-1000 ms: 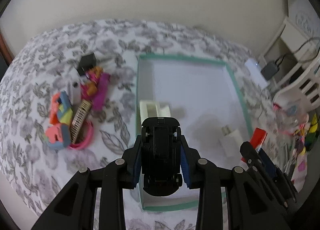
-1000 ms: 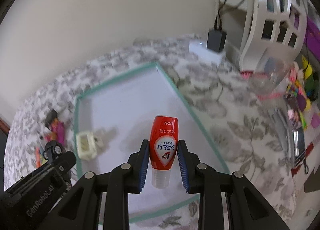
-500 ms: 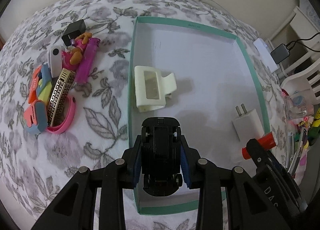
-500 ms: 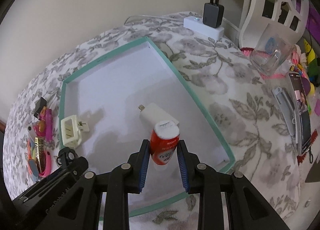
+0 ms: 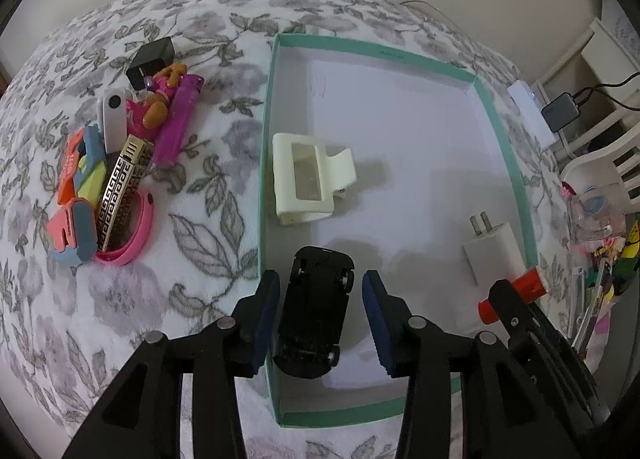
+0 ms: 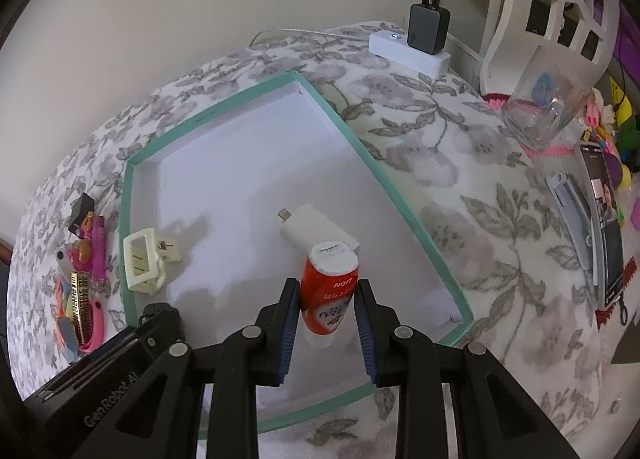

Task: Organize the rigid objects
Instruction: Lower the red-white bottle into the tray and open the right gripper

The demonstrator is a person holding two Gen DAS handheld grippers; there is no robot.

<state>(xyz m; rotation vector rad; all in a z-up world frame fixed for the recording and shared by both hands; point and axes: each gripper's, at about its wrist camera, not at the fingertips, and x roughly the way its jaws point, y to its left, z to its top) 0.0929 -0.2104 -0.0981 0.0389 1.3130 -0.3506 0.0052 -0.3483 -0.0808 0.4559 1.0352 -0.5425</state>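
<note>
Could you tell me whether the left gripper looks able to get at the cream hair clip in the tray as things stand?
Probably yes: the left gripper is opening off the black toy car, and the hair clip lies just beyond, unobstructed.

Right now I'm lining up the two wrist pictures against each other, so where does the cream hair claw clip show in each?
Left wrist: the cream hair claw clip lies left of centre, inside the teal-rimmed box, by its left wall.
Right wrist: the clip lies at mid-left, in the same box, by that wall.
Shared landmark: the white plug adapter lying in the box.
</note>
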